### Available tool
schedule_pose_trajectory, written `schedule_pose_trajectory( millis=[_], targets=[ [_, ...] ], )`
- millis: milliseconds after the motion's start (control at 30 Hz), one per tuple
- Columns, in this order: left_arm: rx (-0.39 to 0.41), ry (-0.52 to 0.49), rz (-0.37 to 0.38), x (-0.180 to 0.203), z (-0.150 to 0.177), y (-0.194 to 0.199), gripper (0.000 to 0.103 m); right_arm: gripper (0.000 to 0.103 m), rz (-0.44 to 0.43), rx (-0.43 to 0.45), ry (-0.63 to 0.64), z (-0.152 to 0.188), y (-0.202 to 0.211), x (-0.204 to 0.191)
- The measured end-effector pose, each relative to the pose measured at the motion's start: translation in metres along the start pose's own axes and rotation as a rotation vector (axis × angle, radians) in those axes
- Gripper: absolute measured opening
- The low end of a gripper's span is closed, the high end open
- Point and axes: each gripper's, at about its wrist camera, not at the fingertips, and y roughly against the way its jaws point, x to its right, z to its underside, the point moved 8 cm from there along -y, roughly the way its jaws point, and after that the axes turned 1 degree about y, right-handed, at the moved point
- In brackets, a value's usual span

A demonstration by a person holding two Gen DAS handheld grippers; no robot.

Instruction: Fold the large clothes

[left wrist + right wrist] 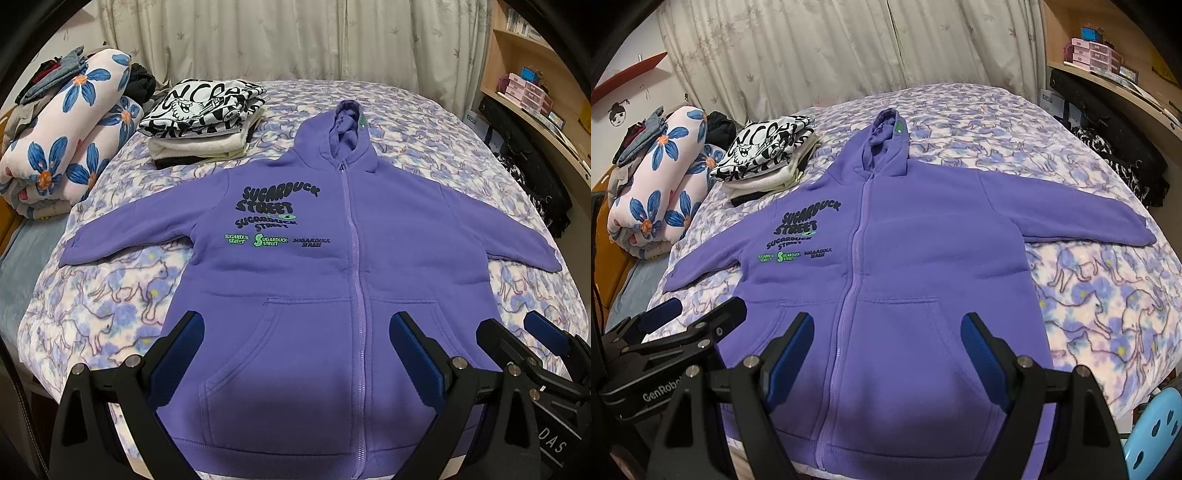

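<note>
A purple zip-up hoodie point(314, 236) point(897, 236) lies flat and face up on the bed, sleeves spread to both sides, hood toward the curtain, zipper closed. My left gripper point(295, 332) hangs above its lower left half near the pocket, jaws wide apart with nothing between them. My right gripper point(886, 332) hangs above the lower right half over the other pocket, also open and empty. Each gripper shows at the edge of the other's view: the right gripper point(517, 332) and the left gripper point(701, 310).
The bed has a purple cat-print blanket point(110, 295). A pile of folded clothes point(207, 118) topped by a black-and-white print sits at the far left, beside a rolled floral quilt point(70, 140). Shelves and a desk point(535, 92) run along the right. A blue stool point(1160, 428) stands near the bed's corner.
</note>
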Motion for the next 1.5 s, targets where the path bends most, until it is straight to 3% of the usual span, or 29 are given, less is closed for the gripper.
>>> schedule_pose_trajectory(
  millis=[367, 900, 1167, 1333, 1500],
  targets=[
    [-0.004, -0.005, 0.018, 0.008, -0.007, -0.003, 0.100, 0.082, -0.004, -0.001, -0.012, -0.005, -0.004, 0.002],
    [0.079, -0.055, 0.045, 0.039, -0.045, -0.014, 0.100, 0.082, -0.018, 0.023, -0.070, -0.030, -0.020, 0.038],
    [0.168, -0.154, 0.049, 0.077, -0.078, -0.025, 0.100, 0.082, 0.003, 0.041, -0.127, -0.049, -0.027, 0.090],
    [0.123, -0.172, 0.127, 0.115, -0.094, -0.043, 0.100, 0.082, 0.050, 0.065, -0.214, -0.066, -0.032, 0.143],
    [0.138, -0.199, 0.167, 0.153, -0.114, -0.057, 0.100, 0.082, 0.159, 0.100, -0.323, -0.078, -0.034, 0.218]
  ],
)
